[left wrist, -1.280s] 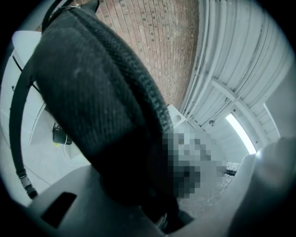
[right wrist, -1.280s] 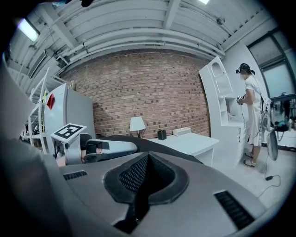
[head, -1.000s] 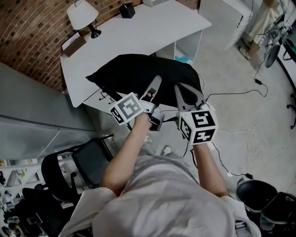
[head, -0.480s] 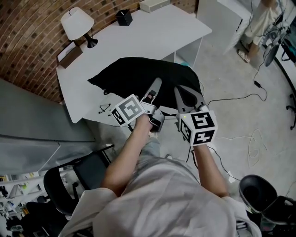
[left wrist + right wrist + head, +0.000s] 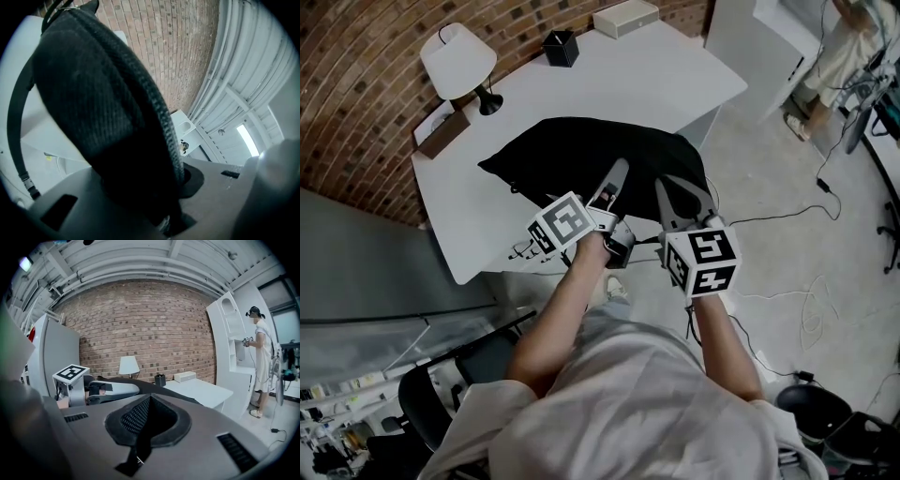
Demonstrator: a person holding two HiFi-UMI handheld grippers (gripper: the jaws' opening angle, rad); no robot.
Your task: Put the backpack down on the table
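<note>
Soft black fabric backpack [image 5: 572, 150] was held at the edge of the white table [image 5: 647, 75].
Both the left gripper [image 5: 617, 173] and the right gripper [image 5: 673, 192] were clamped on it, tips pretty much buried in fabric.

— What sort of place is this?
— It looks like a lab or studio office. There's a bare brick wall [image 5: 356, 84], exposed pipes [image 5: 140, 275] under the ceiling and a concrete floor [image 5: 787, 141] strewn with loose cables [image 5: 778, 214].
— Furniture?
— A white table [image 5: 647, 84] with a lamp [image 5: 457, 58], a black office chair [image 5: 441, 412] and white shelving [image 5: 229, 348].
</note>
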